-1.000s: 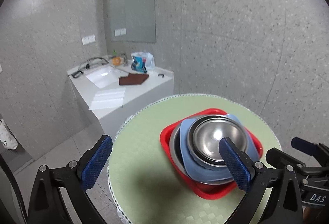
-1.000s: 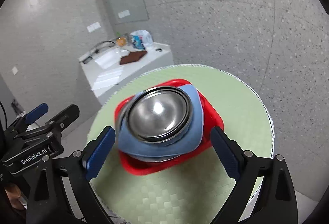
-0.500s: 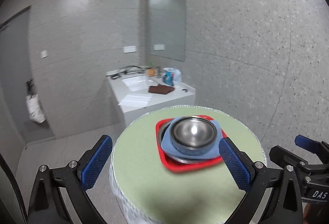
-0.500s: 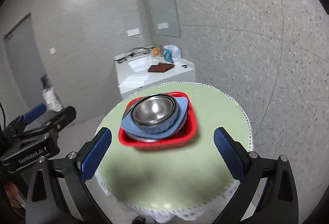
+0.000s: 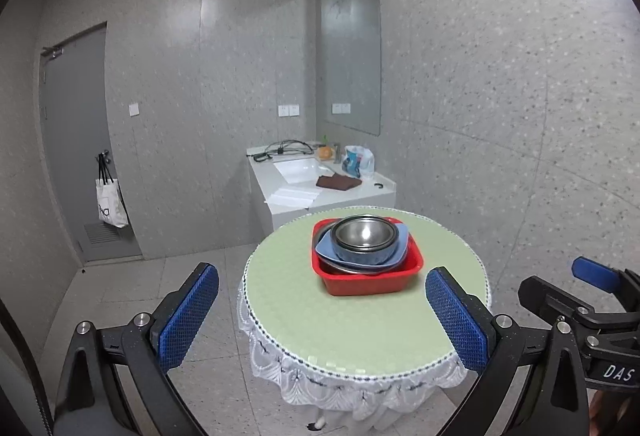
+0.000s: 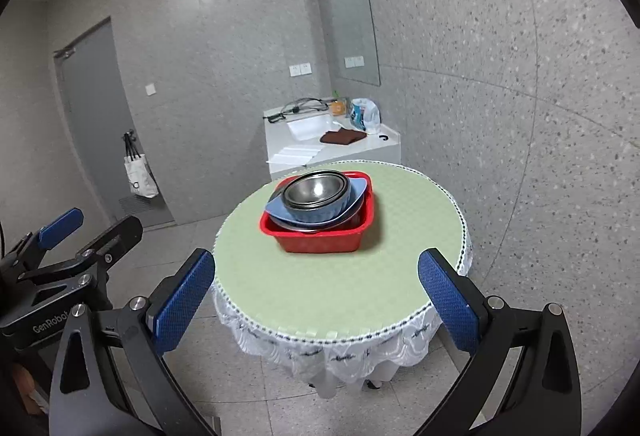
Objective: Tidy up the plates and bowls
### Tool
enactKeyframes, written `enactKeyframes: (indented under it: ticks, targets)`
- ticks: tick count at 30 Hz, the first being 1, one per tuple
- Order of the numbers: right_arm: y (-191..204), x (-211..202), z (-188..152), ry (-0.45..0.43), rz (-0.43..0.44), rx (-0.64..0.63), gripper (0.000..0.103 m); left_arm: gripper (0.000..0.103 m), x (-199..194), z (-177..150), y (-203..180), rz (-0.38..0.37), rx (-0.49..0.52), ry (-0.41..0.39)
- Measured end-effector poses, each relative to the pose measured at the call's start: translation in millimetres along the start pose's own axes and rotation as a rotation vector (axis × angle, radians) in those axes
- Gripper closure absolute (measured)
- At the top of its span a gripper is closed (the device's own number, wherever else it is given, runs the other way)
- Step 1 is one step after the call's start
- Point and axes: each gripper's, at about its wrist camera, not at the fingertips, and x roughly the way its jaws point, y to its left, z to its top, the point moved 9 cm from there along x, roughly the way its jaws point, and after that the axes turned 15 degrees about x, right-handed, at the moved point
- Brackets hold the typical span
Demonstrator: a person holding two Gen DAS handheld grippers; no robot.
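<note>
A red square basin (image 5: 370, 282) (image 6: 320, 240) sits on a round green table (image 5: 320, 324) (image 6: 340, 288). Inside it lies a stack: a steel dish at the bottom, a light blue plate (image 5: 324, 248) (image 6: 276, 210), a blue bowl (image 5: 366, 256) (image 6: 316, 212) and a steel bowl (image 5: 366, 232) (image 6: 316, 190) on top. My left gripper (image 5: 322, 316) is open and empty, well back from the basin. My right gripper (image 6: 316, 300) is open and empty, also short of the table's near edge. The right gripper's side shows in the left wrist view (image 5: 580, 312).
The table has a white lace skirt (image 5: 348, 388). Behind it stands a white counter (image 5: 320, 188) with a sink, a brown cloth (image 5: 338, 182), papers and a bag. A grey door (image 5: 72, 140) with a hanging tote bag (image 5: 108, 204) is at the left. Grey tiled floor surrounds the table.
Both grippers have pulled back and away from the basin, which now looks smaller and farther. Both stay open and empty. The stack has not moved.
</note>
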Motion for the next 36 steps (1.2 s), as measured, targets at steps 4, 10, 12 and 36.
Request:
enactKeyframes:
  ticks: [4, 10, 12, 36]
  targets:
    - [3, -31, -11, -0.021, 0.002, -0.019, 0.000, 0.001, -39, -10, -8, -0.002, -0.007, -0.021]
    - [9, -85, -34, -0.069, -0.010, -0.027, 0.000, 0.001, -111, -34, -17, -0.019, 0.003, -0.058]
    - [11, -107, -46, -0.083, -0.019, -0.025, 0.000, 0.001, -136, -45, -19, -0.032, 0.000, -0.063]
    - [6, -288, -124, -0.203, -0.153, 0.013, 0.000, 0.001, -370, -111, -45, -0.115, 0.032, -0.145]
